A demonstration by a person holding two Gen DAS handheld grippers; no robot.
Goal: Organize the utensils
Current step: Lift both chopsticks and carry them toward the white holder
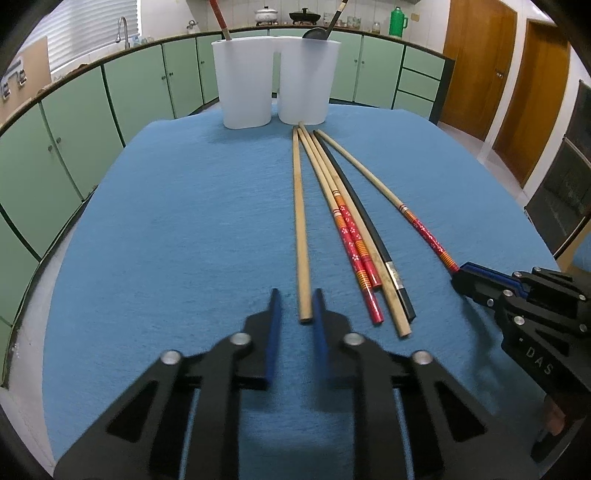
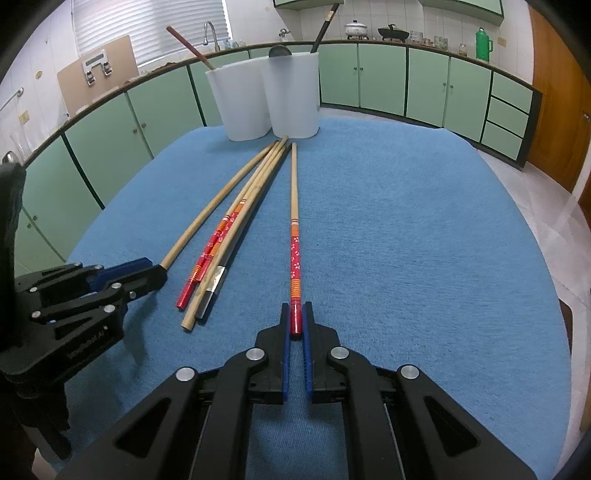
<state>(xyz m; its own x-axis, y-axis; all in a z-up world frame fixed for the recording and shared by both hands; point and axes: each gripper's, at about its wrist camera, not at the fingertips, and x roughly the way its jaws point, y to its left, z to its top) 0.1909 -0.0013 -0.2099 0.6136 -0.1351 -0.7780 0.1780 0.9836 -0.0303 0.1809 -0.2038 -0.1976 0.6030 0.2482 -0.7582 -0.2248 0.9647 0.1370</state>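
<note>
Several long chopsticks lie on the blue cloth (image 1: 184,221), pointing toward two white holders (image 1: 243,85) at the far edge. My left gripper (image 1: 295,299) is open, its fingers either side of the near end of a plain wooden chopstick (image 1: 300,221). My right gripper (image 2: 295,314) is shut on the red patterned end of a chopstick (image 2: 294,258) that lies apart to the right; it also shows in the left wrist view (image 1: 424,229). Between them lies a bundle of red patterned, plain and black chopsticks (image 1: 362,251).
The left holder has a red-handled utensil (image 1: 221,18); the right holder (image 1: 306,81) has a dark ladle (image 1: 317,33). Green cabinets (image 1: 110,103) ring the table. Wooden doors (image 1: 517,74) stand at the right.
</note>
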